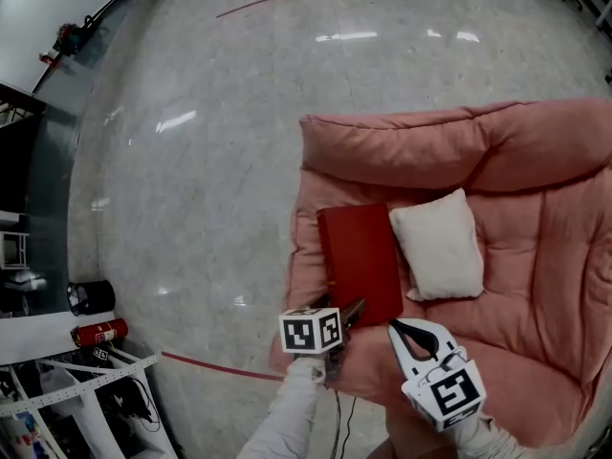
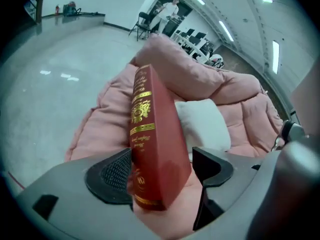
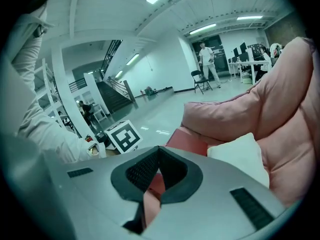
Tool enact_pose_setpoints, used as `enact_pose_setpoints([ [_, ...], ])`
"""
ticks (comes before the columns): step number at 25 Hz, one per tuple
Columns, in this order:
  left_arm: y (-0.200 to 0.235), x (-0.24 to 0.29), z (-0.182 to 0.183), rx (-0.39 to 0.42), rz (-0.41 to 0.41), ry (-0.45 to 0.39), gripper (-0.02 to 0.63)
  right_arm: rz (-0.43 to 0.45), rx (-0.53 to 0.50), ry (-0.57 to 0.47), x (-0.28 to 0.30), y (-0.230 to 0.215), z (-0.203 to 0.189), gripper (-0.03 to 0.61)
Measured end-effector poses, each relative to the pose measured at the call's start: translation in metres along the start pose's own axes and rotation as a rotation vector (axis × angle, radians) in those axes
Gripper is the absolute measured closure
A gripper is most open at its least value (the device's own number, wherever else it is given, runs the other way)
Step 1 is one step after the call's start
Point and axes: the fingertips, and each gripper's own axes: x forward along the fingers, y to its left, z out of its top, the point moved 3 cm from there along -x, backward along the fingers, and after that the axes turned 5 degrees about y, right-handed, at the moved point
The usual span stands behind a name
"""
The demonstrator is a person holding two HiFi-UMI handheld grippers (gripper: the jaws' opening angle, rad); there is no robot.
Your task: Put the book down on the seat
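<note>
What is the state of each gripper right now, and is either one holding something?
Left gripper: open; the red book is between its jaws but is not clamped.
Right gripper: shut, holding nothing.

From where I sit, the staircase (image 3: 112, 96) is my fixed mark in this big white-walled hall. A white pillar (image 3: 62, 89) stands left of it, a black folding chair (image 3: 199, 80) sits to its right with a person (image 3: 206, 59) standing beside it, and desks with monitors (image 3: 245, 54) lie further right still. Strip lights (image 3: 202, 29) cross the ceiling above and right of the staircase (I see their glare below), and the floor (image 3: 160, 116) spreading out before it is pale, speckled and polished, marked elsewhere by a thin red line (image 1: 277, 0).
</note>
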Motion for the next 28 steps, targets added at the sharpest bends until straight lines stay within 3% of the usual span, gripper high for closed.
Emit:
enact_pose_setpoints([
  [9, -0.034, -0.085, -0.023, -0.008, -0.016, -0.177, 0.272, 0.029, -0.009, -0.003, -0.027, 0.029, 0.014, 0.574],
  [14, -0.068, -0.138, -0.034, 0.027, 0.009, -0.314, 0.416, 0.053, -0.045, -0.005, -0.046, 0.043, 0.019, 0.574],
  [19, -0.101, -0.180, -0.046, 0.078, 0.088, -0.427, 0.589, 0.066, -0.008, -0.019, -0.069, 0.059, 0.022, 0.574],
  [23, -0.122, -0.204, -0.063, 0.107, 0.096, -0.488, 0.606, 0.078, -0.037, -0.025, -0.086, 0.074, 0.020, 0.574],
  [28, -0.147, -0.218, -0.080, 0.113, 0.097, -0.496, 0.607, 0.077, -0.051, -0.035, -0.112, 0.083, 0.020, 0.574],
])
